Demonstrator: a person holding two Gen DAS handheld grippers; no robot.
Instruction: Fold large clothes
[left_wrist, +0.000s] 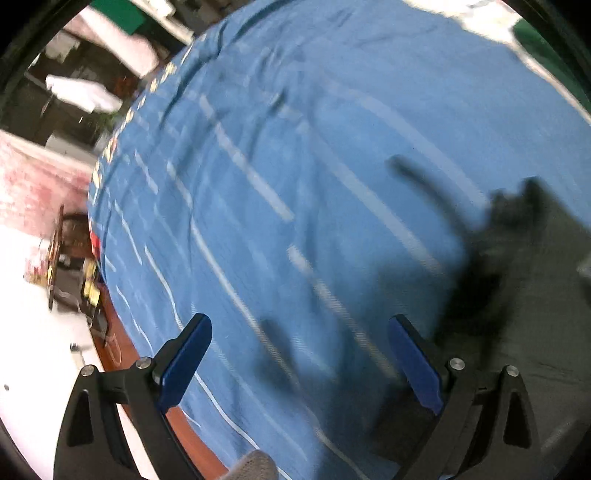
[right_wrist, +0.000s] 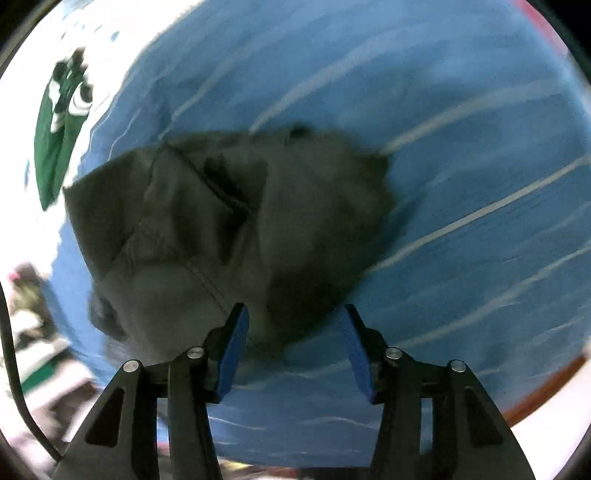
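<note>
A dark grey garment (right_wrist: 221, 229) lies crumpled in a heap on a blue striped cloth (right_wrist: 461, 147) that covers the table. In the left wrist view the garment (left_wrist: 532, 280) sits at the right, blurred. My right gripper (right_wrist: 293, 314) is open and empty, just above the near edge of the garment. My left gripper (left_wrist: 299, 328) is open and empty over the blue cloth (left_wrist: 295, 147), with the garment off to its right. Both views are motion-blurred.
The table's brown edge (left_wrist: 122, 339) shows at lower left of the left wrist view, with floor and clutter (left_wrist: 66, 266) beyond. A green item (right_wrist: 55, 136) lies past the cloth's edge at left in the right wrist view.
</note>
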